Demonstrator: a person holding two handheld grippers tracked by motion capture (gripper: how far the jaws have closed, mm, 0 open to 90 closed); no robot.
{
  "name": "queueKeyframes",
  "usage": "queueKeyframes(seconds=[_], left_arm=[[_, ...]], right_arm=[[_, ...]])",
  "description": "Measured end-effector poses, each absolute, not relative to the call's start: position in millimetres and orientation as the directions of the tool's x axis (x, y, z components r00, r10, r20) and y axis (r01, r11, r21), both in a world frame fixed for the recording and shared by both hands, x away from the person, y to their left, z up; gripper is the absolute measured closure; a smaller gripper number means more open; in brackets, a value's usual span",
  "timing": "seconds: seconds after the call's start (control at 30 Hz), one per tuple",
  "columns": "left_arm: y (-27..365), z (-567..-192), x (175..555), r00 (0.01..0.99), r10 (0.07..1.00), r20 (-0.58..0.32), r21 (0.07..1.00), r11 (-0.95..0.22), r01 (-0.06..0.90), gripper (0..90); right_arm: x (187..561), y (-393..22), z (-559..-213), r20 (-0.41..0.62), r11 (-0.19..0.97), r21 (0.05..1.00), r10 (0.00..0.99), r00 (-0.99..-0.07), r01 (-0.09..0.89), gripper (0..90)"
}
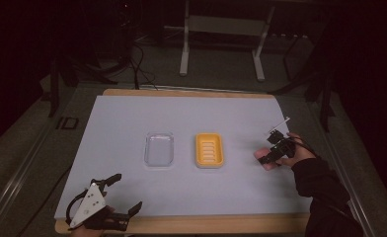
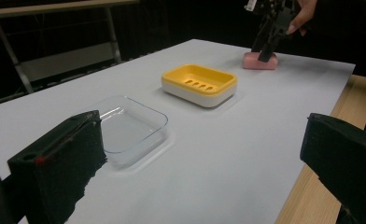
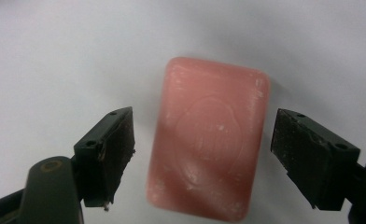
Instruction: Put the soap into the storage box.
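Right claw [image 1: 269, 159] is over the pink soap [image 3: 209, 140], far right of the surface [image 1: 132, 113]. Jaws spread, one on each side of the bar, neither pad touching it in the right gripper view. Soap lies flat on the white sheet; a faint oval stamp shows on its top face. In the left gripper view the right claw [image 2: 265, 50] points down at the soap [image 2: 260, 61], with its tips at the bar.

Left claw [image 1: 125, 192] is at the near left edge of the surface, jaws spread wide, nothing between them.

Mid-surface: clear tray [image 1: 159, 149] on the left, yellow dish [image 1: 209, 150] just to its right, apart from each other. Dish has a slotted yellow insert over a white base. Soap sits well right of the dish, not touching it.
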State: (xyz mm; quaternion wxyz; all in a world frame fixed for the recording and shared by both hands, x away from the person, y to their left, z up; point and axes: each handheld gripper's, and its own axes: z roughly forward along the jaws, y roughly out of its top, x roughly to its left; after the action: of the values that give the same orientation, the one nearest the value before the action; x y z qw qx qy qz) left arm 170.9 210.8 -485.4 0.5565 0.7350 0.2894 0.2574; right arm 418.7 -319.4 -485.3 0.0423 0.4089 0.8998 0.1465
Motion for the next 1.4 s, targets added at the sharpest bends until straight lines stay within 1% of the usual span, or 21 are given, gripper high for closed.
queueKeyframes(seconds=[0.17, 0.27, 0.57, 0.7, 0.83, 0.87, 0.9, 0.93, 1.07, 1.13, 1.33, 1.4], left_arm=[[211, -485, 171, 0.701, 0.711, 0.057, 0.967, -0.214, 0.138, 0.2], [211, -486, 171, 0.701, 0.711, 0.056, 0.967, -0.213, 0.138, 0.2], [210, -486, 170, 0.703, 0.709, 0.058, 0.966, -0.217, 0.139, 0.2], [210, -486, 171, 0.703, 0.708, 0.060, 0.966, -0.219, 0.139, 0.2], [210, -485, 170, 0.703, 0.708, 0.059, 0.966, -0.218, 0.138, 0.2], [210, -485, 170, 0.703, 0.709, 0.060, 0.966, -0.219, 0.139, 0.2], [210, -486, 170, 0.702, 0.710, 0.059, 0.966, -0.219, 0.140, 0.2], [210, -486, 170, 0.701, 0.710, 0.059, 0.966, -0.217, 0.139, 0.2], [210, -486, 170, 0.701, 0.710, 0.059, 0.966, -0.219, 0.140, 0.2], [210, -486, 171, 0.701, 0.711, 0.061, 0.965, -0.220, 0.139, 0.2], [210, -485, 170, 0.700, 0.712, 0.061, 0.966, -0.219, 0.139, 0.2], [210, -485, 170, 0.699, 0.712, 0.059, 0.966, -0.218, 0.140, 0.2]], right_arm=[[421, -321, -491, 0.053, 0.618, 0.294, 0.751, -0.658, 0.729, 30.7], [422, -320, -493, 0.050, 0.622, 0.294, 0.748, -0.662, 0.726, 32.6], [421, -316, -500, 0.030, 0.639, 0.274, 0.742, -0.670, 0.719, 33.3], [419, -312, -502, -0.014, 0.666, 0.259, 0.726, -0.687, 0.699, 33.7], [420, -308, -501, -0.019, 0.650, 0.239, 0.746, -0.666, 0.721, 35.8], [420, -307, -500, -0.018, 0.630, 0.228, 0.765, -0.644, 0.742, 36.9], [421, -306, -499, -0.011, 0.585, 0.213, 0.803, -0.596, 0.783, 37.1], [422, -304, -499, -0.017, 0.561, 0.203, 0.821, -0.570, 0.802, 37.2], [422, -298, -497, -0.047, 0.482, 0.193, 0.875, -0.482, 0.855, 37.3], [423, -296, -494, -0.034, 0.420, 0.188, 0.906, -0.421, 0.888, 37.4], [424, -290, -488, -0.020, 0.305, 0.143, 0.952, -0.305, 0.942, 37.4], [424, -289, -485, -0.020, 0.276, 0.147, 0.961, -0.276, 0.950, 37.4]])
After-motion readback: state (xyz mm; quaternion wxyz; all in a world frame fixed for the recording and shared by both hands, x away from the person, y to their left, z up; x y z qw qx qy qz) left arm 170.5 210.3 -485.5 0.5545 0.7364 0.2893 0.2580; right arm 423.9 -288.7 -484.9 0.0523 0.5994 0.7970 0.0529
